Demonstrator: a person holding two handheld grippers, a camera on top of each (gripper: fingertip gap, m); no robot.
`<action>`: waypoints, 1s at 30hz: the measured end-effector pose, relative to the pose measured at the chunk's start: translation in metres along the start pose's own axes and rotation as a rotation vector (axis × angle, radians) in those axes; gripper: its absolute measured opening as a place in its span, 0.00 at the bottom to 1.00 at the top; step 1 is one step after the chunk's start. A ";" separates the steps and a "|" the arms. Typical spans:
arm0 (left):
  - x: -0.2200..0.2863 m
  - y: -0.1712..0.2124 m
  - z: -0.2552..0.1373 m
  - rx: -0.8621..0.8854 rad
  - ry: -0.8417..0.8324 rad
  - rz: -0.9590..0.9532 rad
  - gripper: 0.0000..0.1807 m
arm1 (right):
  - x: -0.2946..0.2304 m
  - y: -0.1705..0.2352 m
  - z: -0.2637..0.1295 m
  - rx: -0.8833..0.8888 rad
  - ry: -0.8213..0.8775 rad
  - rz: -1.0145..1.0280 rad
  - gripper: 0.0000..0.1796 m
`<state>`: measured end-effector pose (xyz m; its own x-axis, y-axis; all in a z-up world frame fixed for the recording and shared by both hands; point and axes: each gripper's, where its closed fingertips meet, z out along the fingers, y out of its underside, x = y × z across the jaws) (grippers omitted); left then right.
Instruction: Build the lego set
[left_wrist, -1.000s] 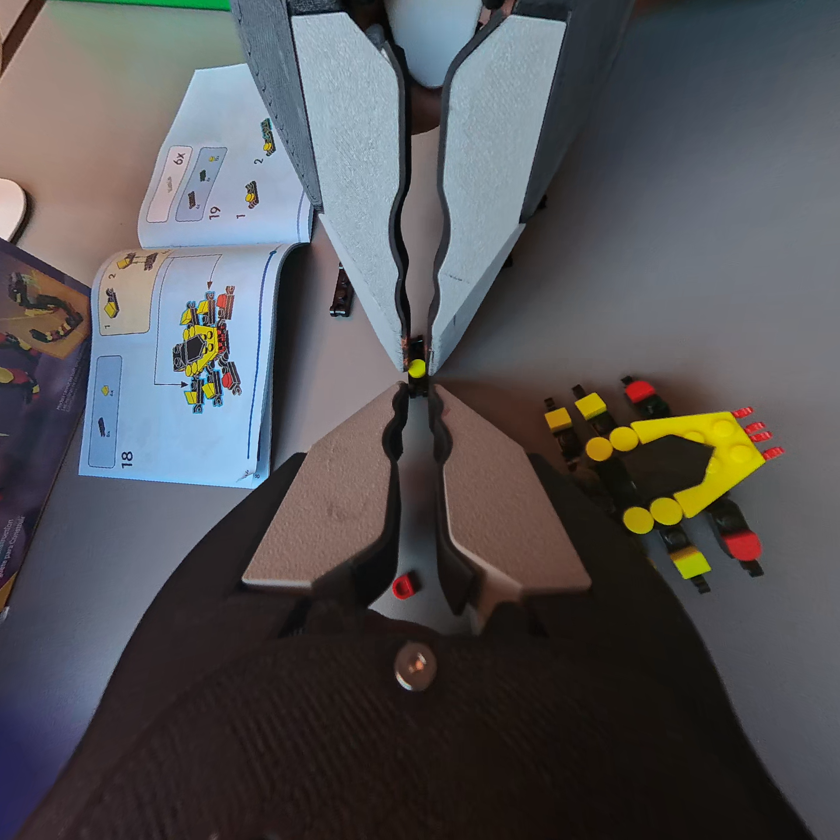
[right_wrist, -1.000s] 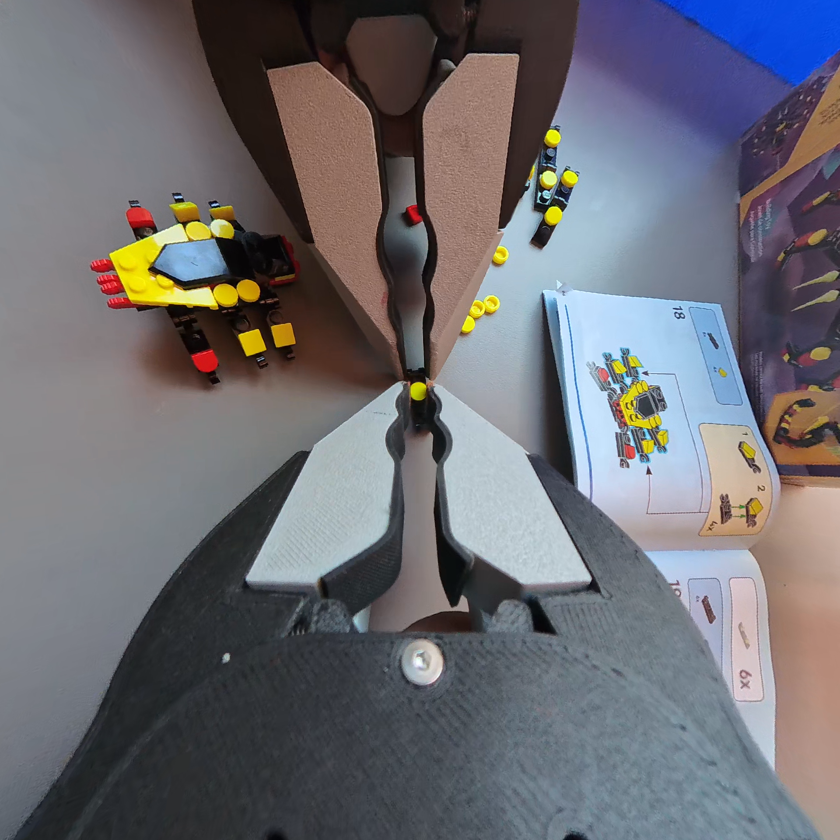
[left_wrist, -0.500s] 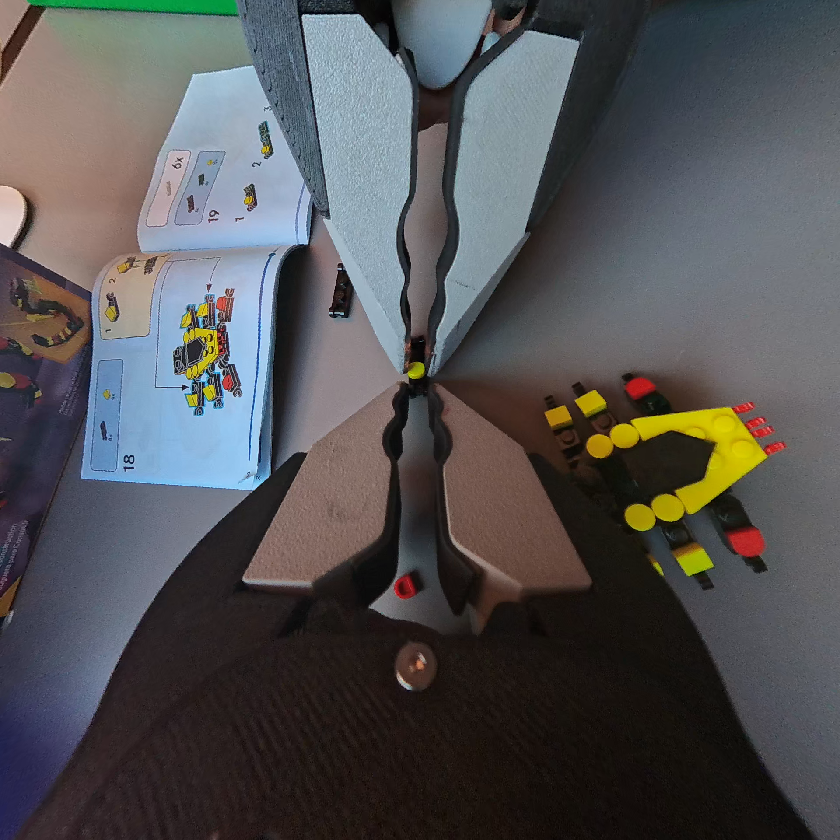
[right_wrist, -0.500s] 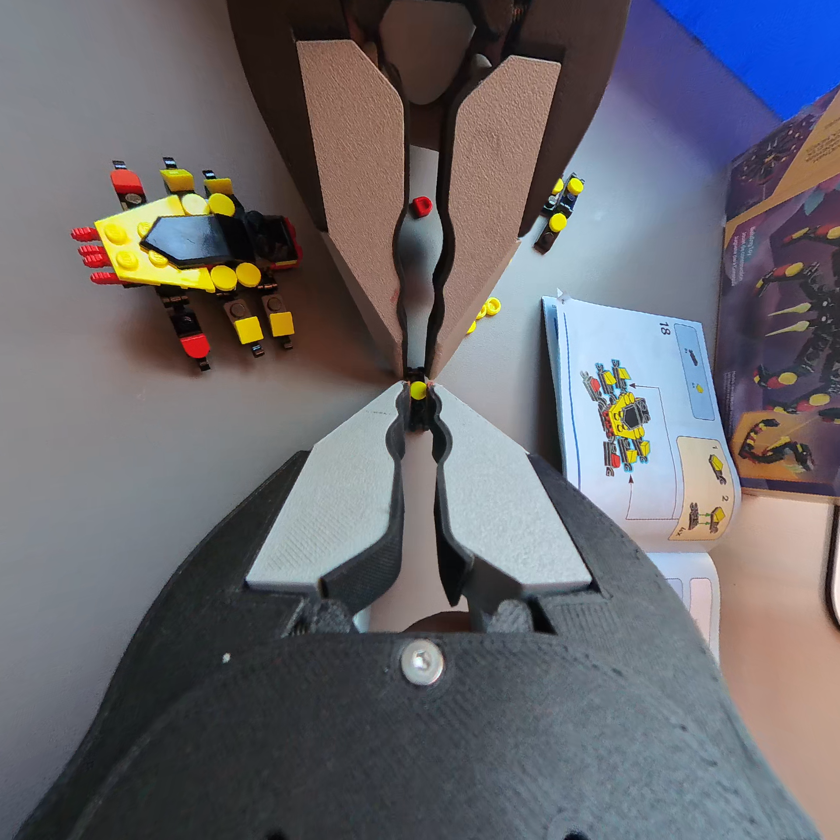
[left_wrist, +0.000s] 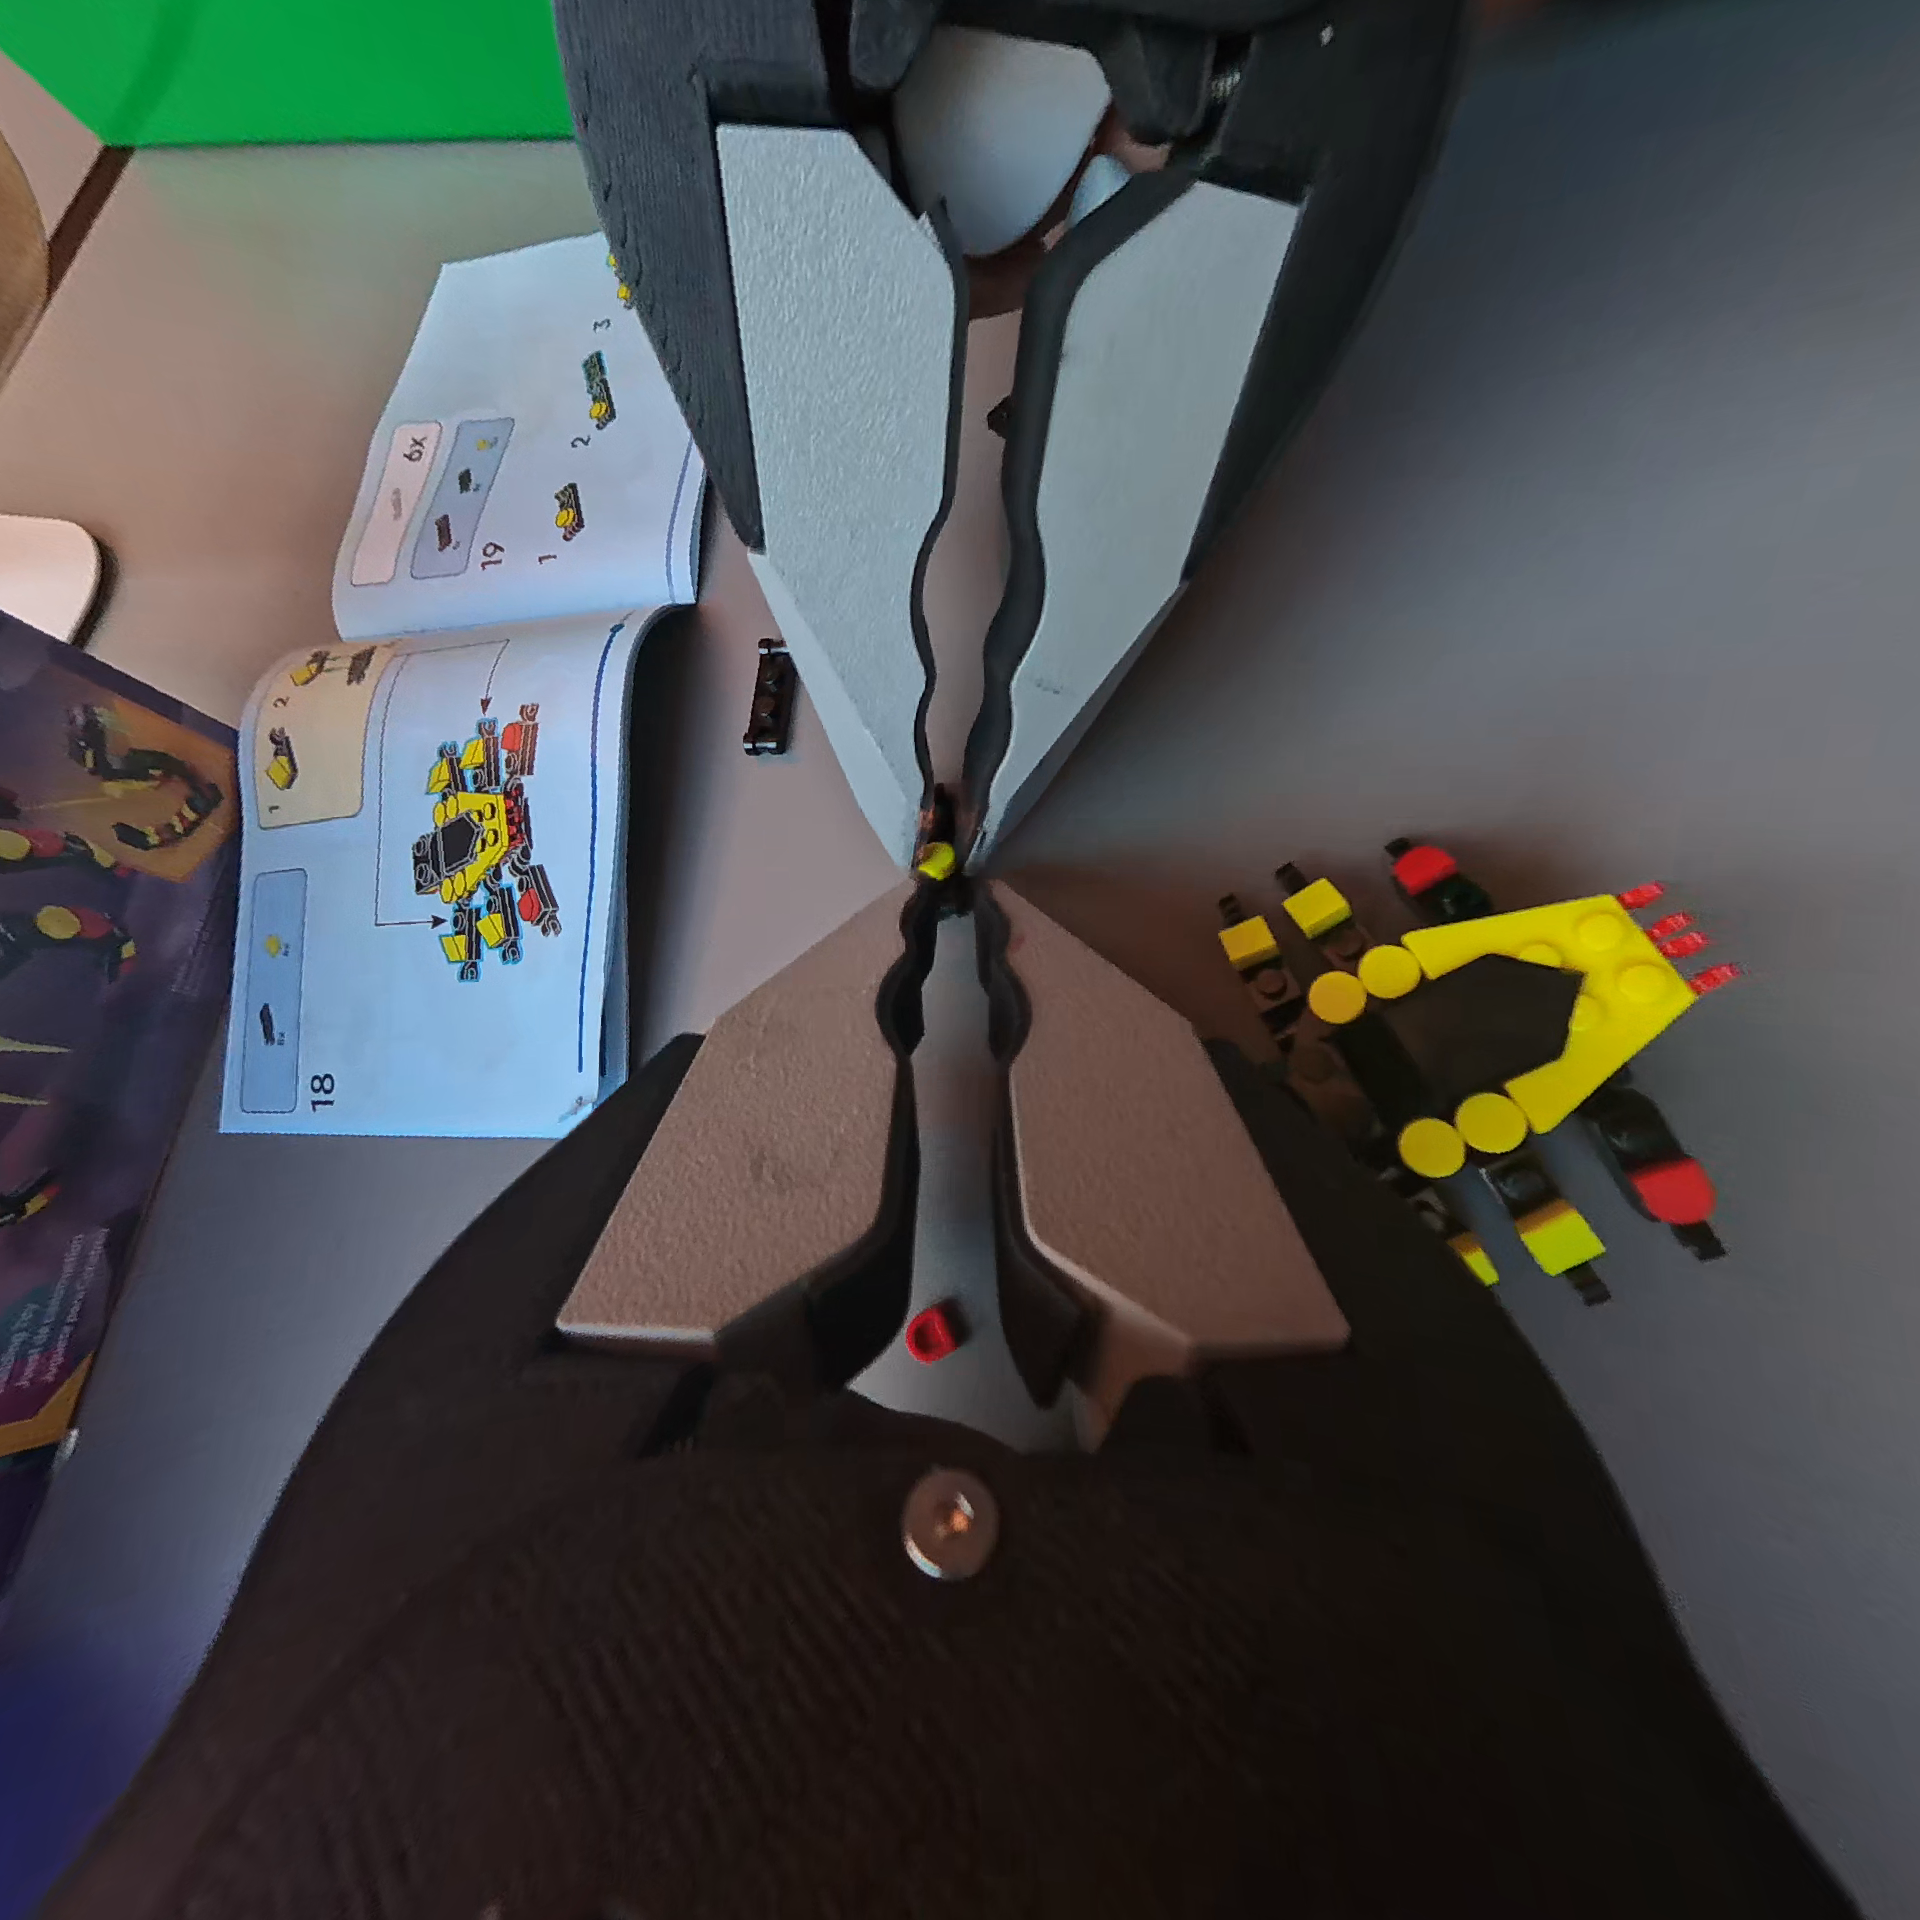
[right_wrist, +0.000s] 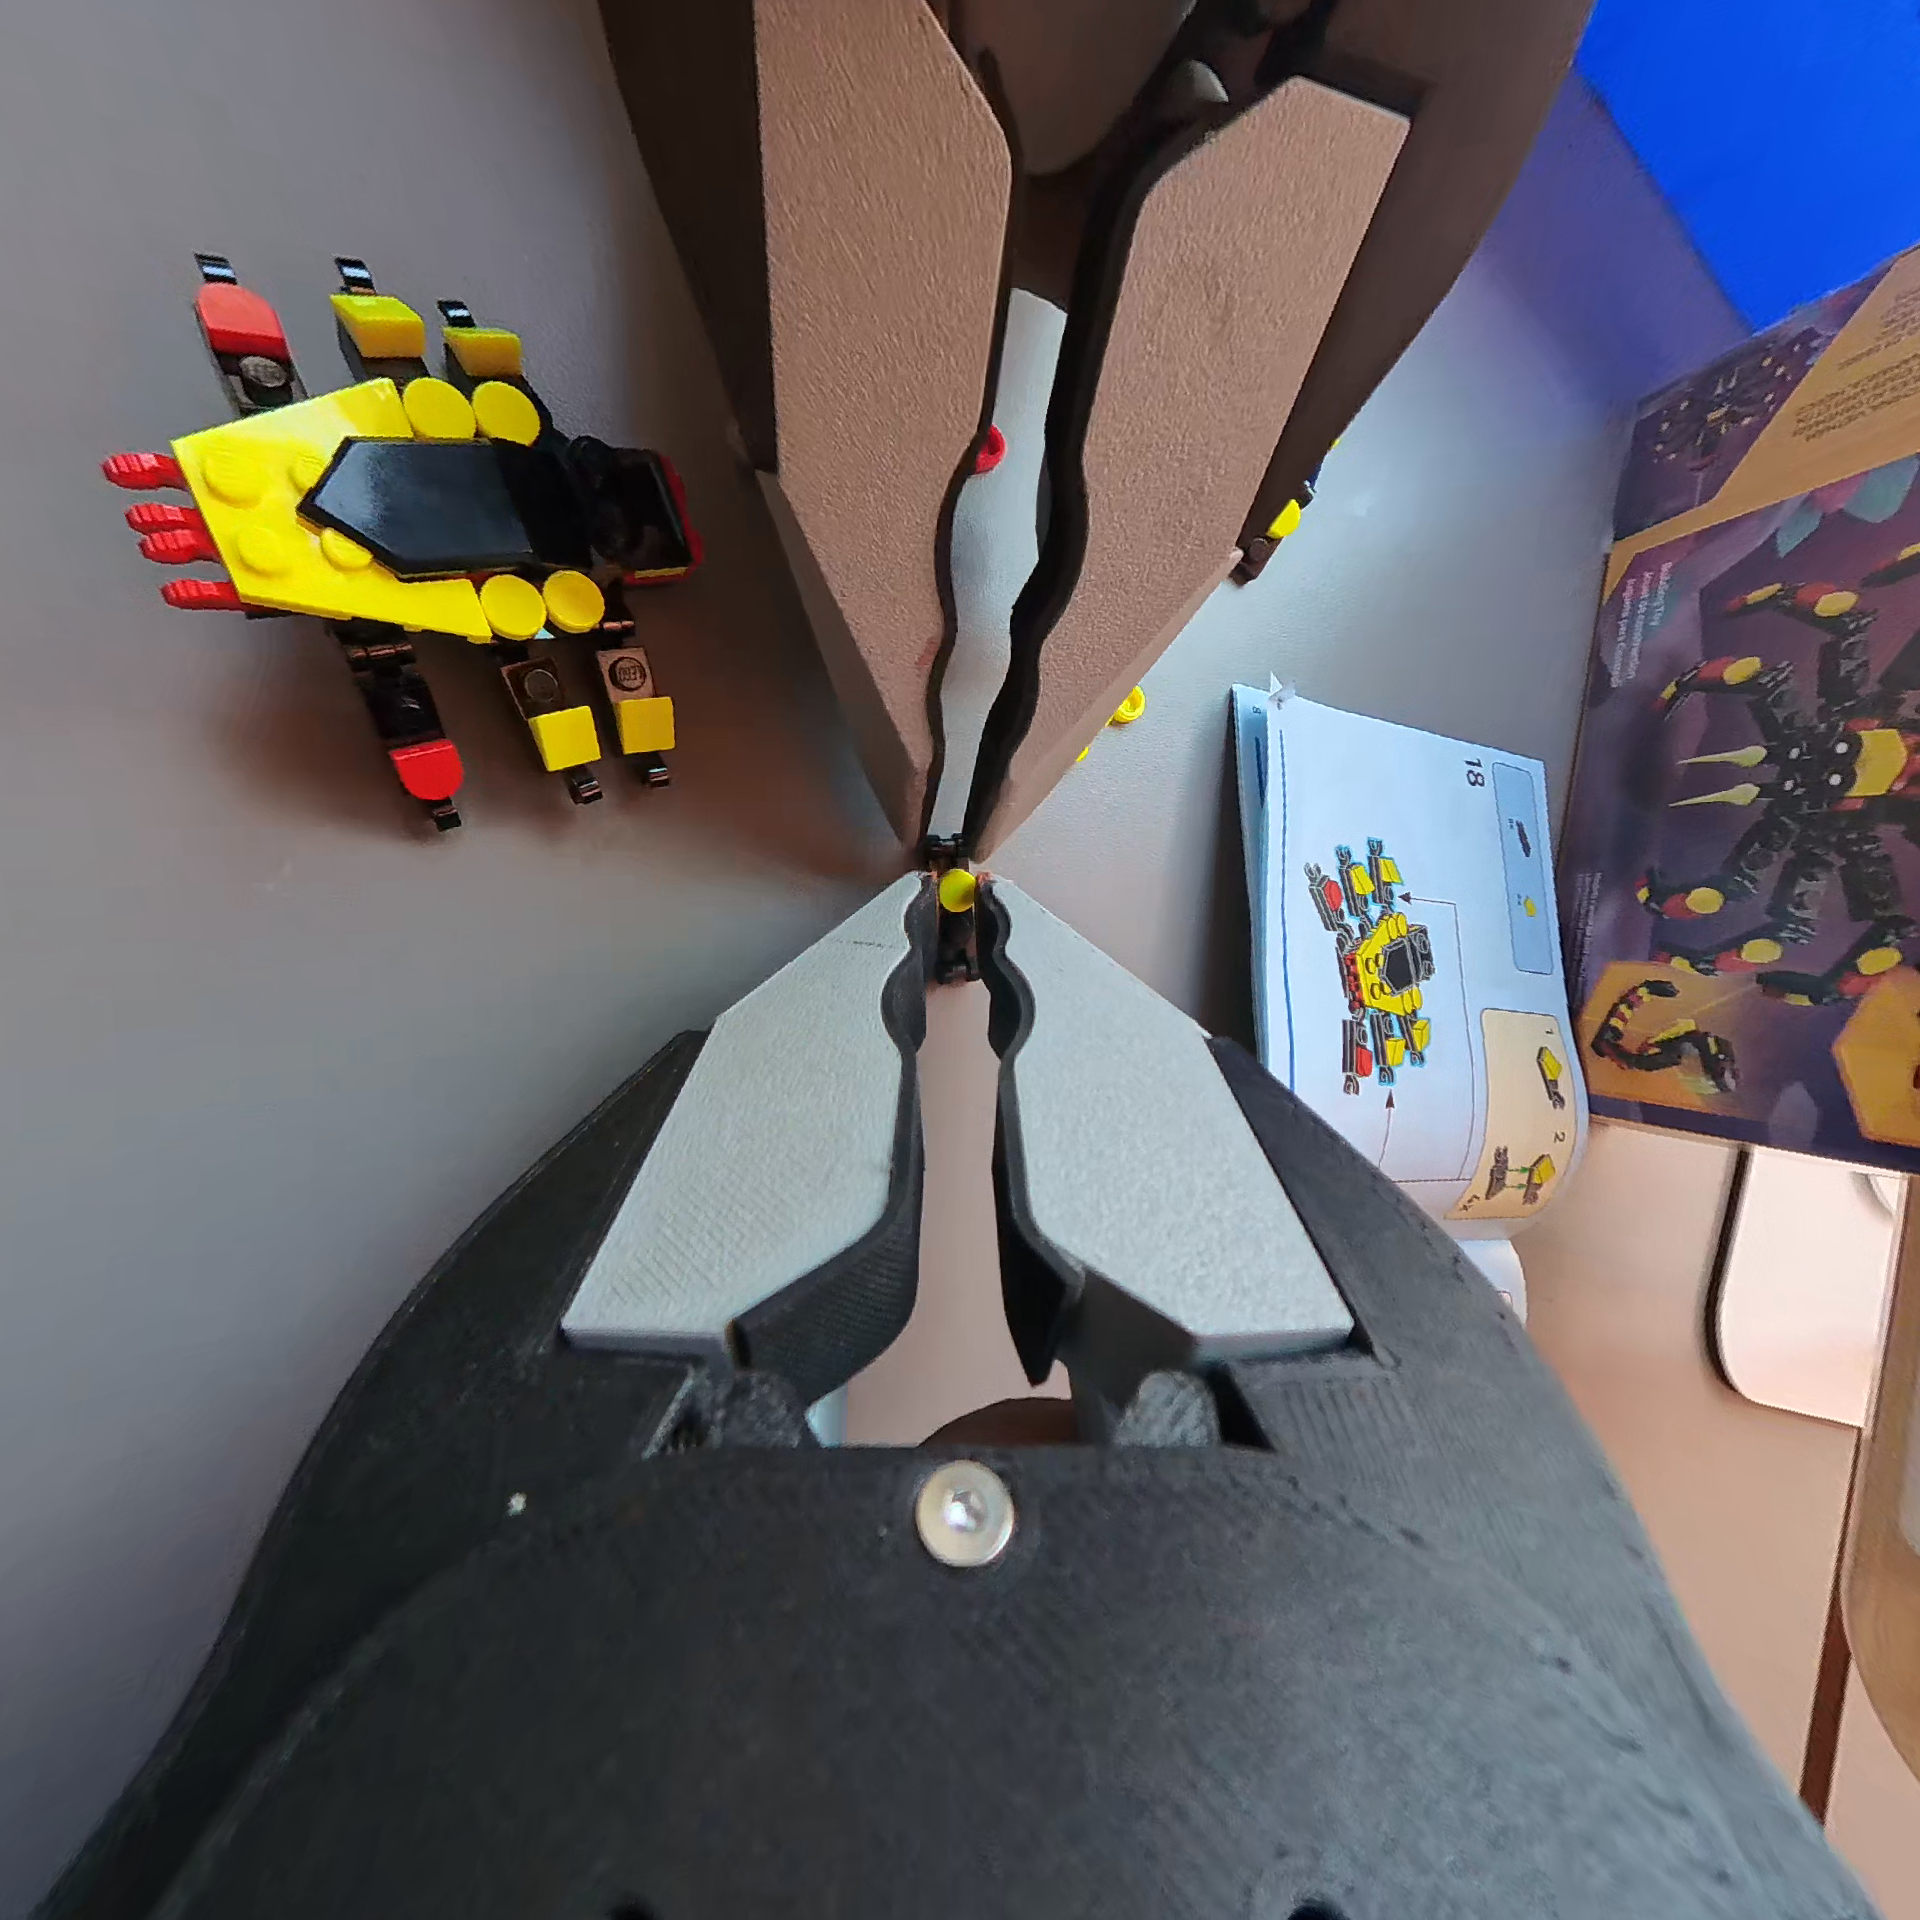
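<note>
Grey table (left_wrist: 1662, 416): both grippers, left (left_wrist: 948, 896) and right (right_wrist: 951, 902), stay clamped tip-to-tip on the small black-and-yellow piece (right_wrist: 954, 889), now lifted higher; joining unfinished

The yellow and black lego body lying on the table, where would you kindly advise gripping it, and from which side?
Probably across the yellow wedge plate of the lego body, coming from above with one finger on each long edge. It lies flat, and that plate is its widest solid part; the hinged legs and red claws look too thin to hold.

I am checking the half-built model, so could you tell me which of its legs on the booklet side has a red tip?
On the model, it is the leg nearest the red claws; the two legs beside it end in yellow tiles.
</note>
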<state>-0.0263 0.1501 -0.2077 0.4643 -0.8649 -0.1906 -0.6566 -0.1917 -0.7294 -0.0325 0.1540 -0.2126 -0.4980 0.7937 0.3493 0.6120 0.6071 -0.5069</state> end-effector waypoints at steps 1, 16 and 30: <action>0.001 -0.001 0.000 0.004 0.002 0.002 0.02 | 0.000 0.000 0.000 0.002 0.000 0.001 0.02; 0.004 -0.002 0.004 0.002 -0.028 0.061 0.04 | 0.000 0.001 0.002 -0.002 0.005 -0.008 0.03; -0.002 0.003 0.005 -0.028 -0.077 0.104 0.01 | 0.000 0.000 0.001 0.024 0.014 -0.012 0.04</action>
<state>-0.0264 0.1540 -0.2132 0.4360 -0.8431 -0.3148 -0.7196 -0.1165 -0.6845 -0.0330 0.1541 -0.2135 -0.4967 0.7867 0.3666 0.5907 0.6159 -0.5214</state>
